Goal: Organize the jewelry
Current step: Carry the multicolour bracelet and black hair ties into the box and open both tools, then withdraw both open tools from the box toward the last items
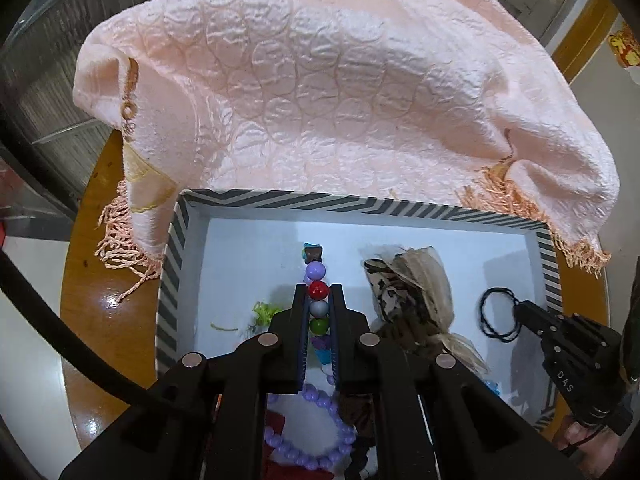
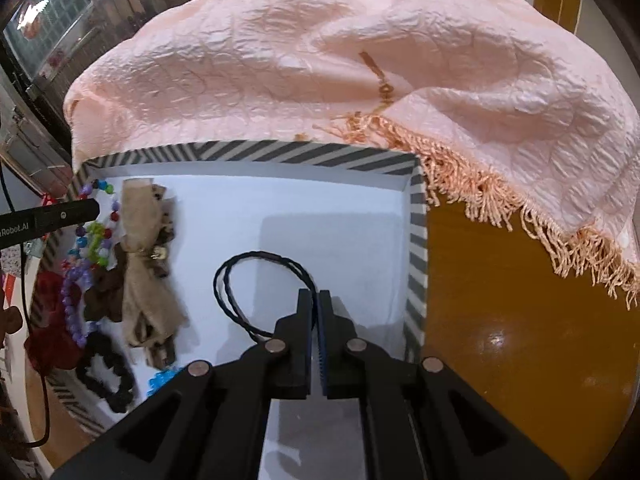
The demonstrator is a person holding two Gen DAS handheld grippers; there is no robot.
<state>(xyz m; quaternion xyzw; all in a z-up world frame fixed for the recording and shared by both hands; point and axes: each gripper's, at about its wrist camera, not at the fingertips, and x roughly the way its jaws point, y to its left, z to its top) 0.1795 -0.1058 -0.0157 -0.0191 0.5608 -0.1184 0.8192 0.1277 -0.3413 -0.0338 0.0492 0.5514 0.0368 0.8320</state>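
A striped-rim box (image 1: 320, 201) (image 2: 280, 152) with a white floor holds the jewelry. My left gripper (image 1: 319, 289) is shut on a string of coloured beads (image 1: 319, 309), which runs up between its fingers over the box's middle. In the right wrist view the left gripper (image 2: 94, 210) reaches in from the left, beside the bead string (image 2: 115, 210). My right gripper (image 2: 315, 294) (image 1: 519, 309) is shut on a thin black cord loop (image 2: 240, 280) (image 1: 496, 314) over the box's right part. A beige bow (image 1: 416, 292) (image 2: 144, 248) lies between them.
A pink fringed cloth (image 1: 320, 80) (image 2: 340, 60) lies heaped behind the box, overhanging its far rim. Inside lie a purple bead bracelet (image 1: 316, 432) (image 2: 72, 304), a black bracelet (image 2: 108, 380), a green piece (image 1: 264, 312) and blue beads (image 2: 160, 380). A brown round table (image 2: 500, 320) carries it all.
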